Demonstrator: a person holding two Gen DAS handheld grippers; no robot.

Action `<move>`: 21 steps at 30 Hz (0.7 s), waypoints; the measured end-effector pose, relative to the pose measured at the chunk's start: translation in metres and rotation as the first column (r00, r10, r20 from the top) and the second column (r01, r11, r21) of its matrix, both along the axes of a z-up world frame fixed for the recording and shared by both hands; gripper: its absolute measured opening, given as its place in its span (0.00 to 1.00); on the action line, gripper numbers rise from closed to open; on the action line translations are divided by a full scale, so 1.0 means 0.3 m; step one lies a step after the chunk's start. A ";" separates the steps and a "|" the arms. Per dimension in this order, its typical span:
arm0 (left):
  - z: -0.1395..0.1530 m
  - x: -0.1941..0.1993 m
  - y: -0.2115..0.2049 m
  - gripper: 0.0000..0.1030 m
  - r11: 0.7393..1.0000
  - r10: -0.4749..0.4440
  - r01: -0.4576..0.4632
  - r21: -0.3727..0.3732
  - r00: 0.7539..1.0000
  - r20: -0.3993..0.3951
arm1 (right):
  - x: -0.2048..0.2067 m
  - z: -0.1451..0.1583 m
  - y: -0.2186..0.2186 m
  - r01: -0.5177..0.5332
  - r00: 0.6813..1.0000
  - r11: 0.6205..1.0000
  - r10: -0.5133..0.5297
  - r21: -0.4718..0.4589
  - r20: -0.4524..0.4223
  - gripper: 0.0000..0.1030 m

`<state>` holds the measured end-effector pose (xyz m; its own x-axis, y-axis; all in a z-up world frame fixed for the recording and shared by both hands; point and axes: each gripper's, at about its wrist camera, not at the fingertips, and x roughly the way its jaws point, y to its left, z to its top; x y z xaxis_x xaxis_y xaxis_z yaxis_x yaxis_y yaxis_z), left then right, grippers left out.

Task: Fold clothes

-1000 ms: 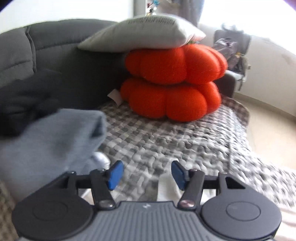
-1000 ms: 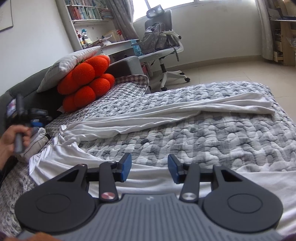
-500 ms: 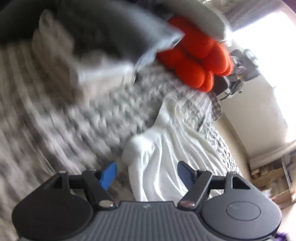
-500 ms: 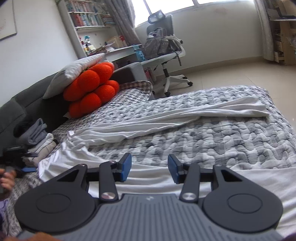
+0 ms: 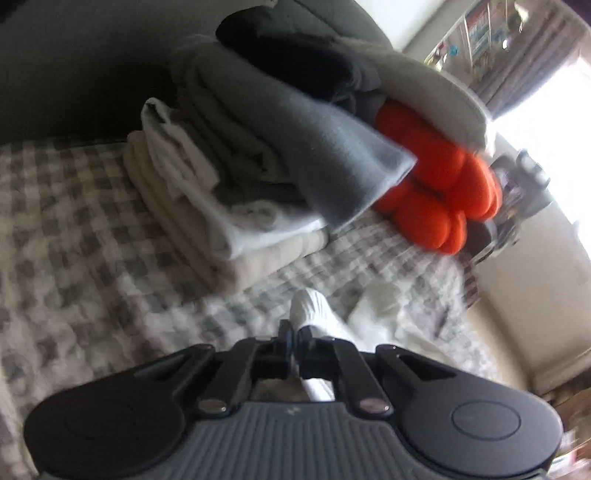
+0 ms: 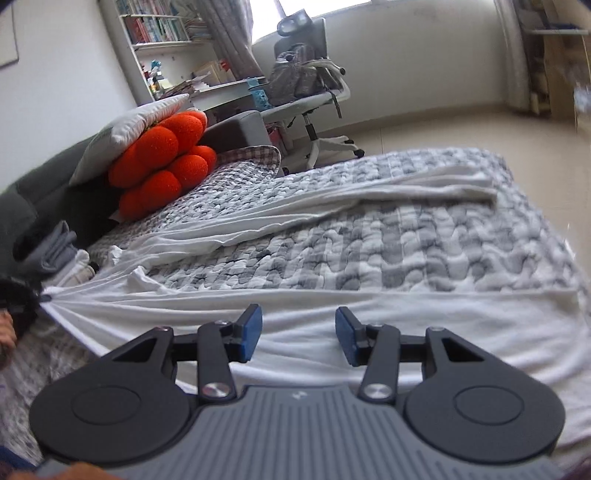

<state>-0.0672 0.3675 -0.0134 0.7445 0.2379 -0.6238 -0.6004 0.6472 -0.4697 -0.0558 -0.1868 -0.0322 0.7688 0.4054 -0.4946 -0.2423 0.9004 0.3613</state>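
A long white garment [image 6: 369,317] lies spread across the grey-and-white quilted bed cover [image 6: 406,254], one folded strip of it running toward the far right. My left gripper [image 5: 295,339] is shut on a bunched corner of the white garment [image 5: 310,306]. In the right wrist view that left gripper [image 6: 22,302] sits at the far left edge, and the cloth pulls taut toward it. My right gripper [image 6: 298,334] hovers open just above the garment's near edge, with nothing between its blue pads [image 6: 249,334].
A stack of folded clothes [image 5: 221,184], grey on white on beige, stands by the dark sofa back [image 5: 74,74]. Orange cushions [image 6: 162,166] under a pale pillow [image 6: 136,122] lie beyond the stack. An office chair [image 6: 306,85] and a bookshelf [image 6: 162,29] stand past the bed.
My left gripper swung from facing the cushions down to the garment's corner, rolled, and shut on it. The right gripper stayed open over the near edge.
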 end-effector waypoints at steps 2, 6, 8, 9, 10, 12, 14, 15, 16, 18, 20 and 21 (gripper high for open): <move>-0.043 0.003 -0.001 0.03 1.000 -0.014 0.014 -0.021 1.000 -0.025 | -0.016 0.004 -0.002 0.000 1.000 1.000 0.000 -0.017 0.007 0.47; -0.087 -0.005 0.008 0.04 0.997 -0.003 0.002 -0.077 1.000 -0.011 | -0.086 0.045 -0.043 -0.039 0.997 0.991 0.047 -0.126 0.059 0.47; -0.081 -0.004 0.015 0.04 0.997 -0.011 0.011 -0.080 1.000 -0.001 | -0.140 0.062 -0.074 -0.103 0.989 0.972 0.123 -0.212 0.084 0.48; -0.076 -0.003 0.016 0.04 0.997 -0.016 0.016 -0.079 1.000 0.000 | -0.169 0.065 -0.087 -0.140 0.981 0.954 0.170 -0.265 0.092 0.48; -0.069 -0.003 0.018 0.04 0.997 -0.020 0.020 -0.078 1.000 0.001 | -0.199 0.069 -0.099 -0.175 0.972 0.932 0.216 -0.318 0.097 0.48; -0.064 -0.011 0.016 0.04 0.997 -0.026 0.027 -0.070 1.000 0.010 | -0.240 0.056 -0.099 -0.220 0.954 0.878 0.285 -0.425 0.094 0.48; -0.068 -0.010 0.014 0.04 0.997 -0.028 0.029 -0.071 1.000 0.011 | -0.267 0.032 -0.092 -0.244 0.941 0.821 0.330 -0.516 0.080 0.48; -0.071 -0.007 0.014 0.04 0.997 -0.028 0.029 -0.076 1.000 0.009 | -0.261 0.011 -0.083 -0.238 0.943 0.803 0.326 -0.547 0.068 0.48; -0.073 -0.007 0.015 0.04 0.996 -0.027 0.027 -0.085 1.000 0.006 | -0.252 -0.010 -0.073 -0.229 0.947 0.786 0.317 -0.575 0.056 0.48; -0.072 -0.028 0.023 0.04 0.993 -0.023 0.023 -0.117 1.000 0.006 | -0.240 -0.032 -0.064 -0.197 0.949 0.778 0.304 -0.597 0.083 0.42; -0.066 -0.022 0.027 0.04 0.992 -0.025 0.025 -0.123 1.000 0.005 | -0.217 -0.041 -0.053 -0.150 0.960 0.777 0.263 -0.612 0.098 0.00; -0.055 -0.018 0.029 0.04 0.993 -0.031 0.031 -0.117 1.000 0.006 | -0.201 -0.037 -0.057 -0.132 0.966 0.783 0.239 -0.607 0.098 0.00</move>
<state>-0.0727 0.3762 -0.0300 0.7531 0.1398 -0.6428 -0.5786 0.6059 -0.5461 -0.1160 -0.2039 -0.0433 0.7988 0.2171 -0.5610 -0.4330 0.8549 -0.2857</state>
